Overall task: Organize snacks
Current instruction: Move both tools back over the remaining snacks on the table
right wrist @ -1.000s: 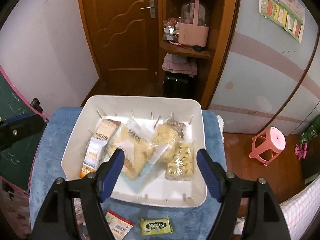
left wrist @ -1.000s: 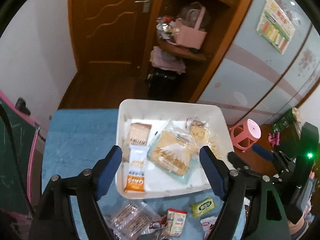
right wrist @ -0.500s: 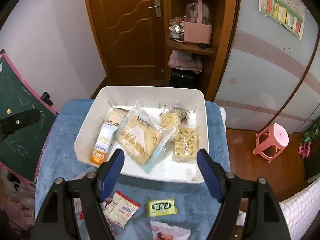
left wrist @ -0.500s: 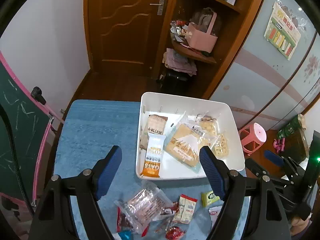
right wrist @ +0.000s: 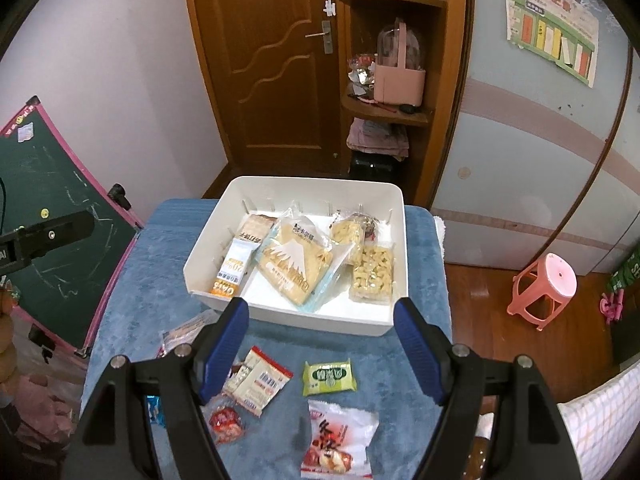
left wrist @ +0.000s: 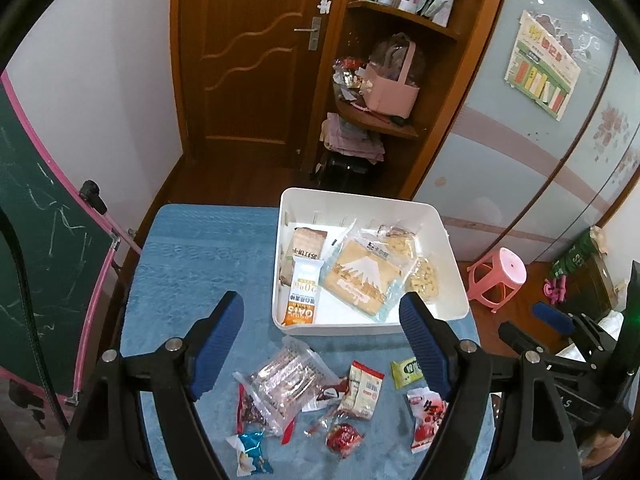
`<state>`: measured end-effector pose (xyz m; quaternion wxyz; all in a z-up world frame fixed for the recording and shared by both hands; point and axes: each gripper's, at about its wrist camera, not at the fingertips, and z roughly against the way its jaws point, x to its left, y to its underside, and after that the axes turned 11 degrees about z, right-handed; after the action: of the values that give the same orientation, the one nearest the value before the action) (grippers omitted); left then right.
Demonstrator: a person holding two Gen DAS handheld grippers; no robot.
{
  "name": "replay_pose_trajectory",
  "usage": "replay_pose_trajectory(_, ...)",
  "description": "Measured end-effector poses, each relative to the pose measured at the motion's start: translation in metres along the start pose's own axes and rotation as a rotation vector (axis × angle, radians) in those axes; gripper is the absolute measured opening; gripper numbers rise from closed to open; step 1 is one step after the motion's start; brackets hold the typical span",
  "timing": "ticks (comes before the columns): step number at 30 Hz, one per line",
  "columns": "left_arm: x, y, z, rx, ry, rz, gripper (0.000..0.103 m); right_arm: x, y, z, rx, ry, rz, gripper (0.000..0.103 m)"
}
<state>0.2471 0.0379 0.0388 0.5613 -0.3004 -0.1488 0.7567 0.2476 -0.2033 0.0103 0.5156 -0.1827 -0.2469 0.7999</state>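
A white bin sits on the blue-covered table and holds several snack packs, among them a large mountain-print pack and an orange oat bar. In front of the bin lie loose snacks: a clear wrapped pack, a white-red sachet, a green sachet, a red-white packet. My left gripper hangs open above them, nothing between its pads. My right gripper is open too, empty.
A green chalkboard leans at the table's left. A pink stool stands on the floor to the right. Behind are a wooden door and a corner shelf with a pink bag.
Both grippers have drawn back and up from the bin. The bin now sits farther off, and the loose snacks in front of it have come into view.
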Motion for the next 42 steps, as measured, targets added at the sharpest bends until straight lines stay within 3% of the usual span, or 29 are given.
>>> replay_pose_trajectory(13, 0.012, 0.048, 0.004, 0.044, -0.035, -0.036, 0.083, 0.006, 0.051, 0.001, 0.067, -0.016, -0.010, 0.076)
replay_pose_trajectory(29, 0.088, 0.134, -0.069, 0.267, -0.185, 0.068, 0.083, 0.008, 0.126, -0.058, 0.279, 0.003, -0.042, 0.076)
replay_pose_trajectory(42, 0.124, 0.182, -0.107, 0.401, -0.234, 0.150, 0.083, 0.014, 0.160, -0.091, 0.382, -0.020, -0.068, 0.076)
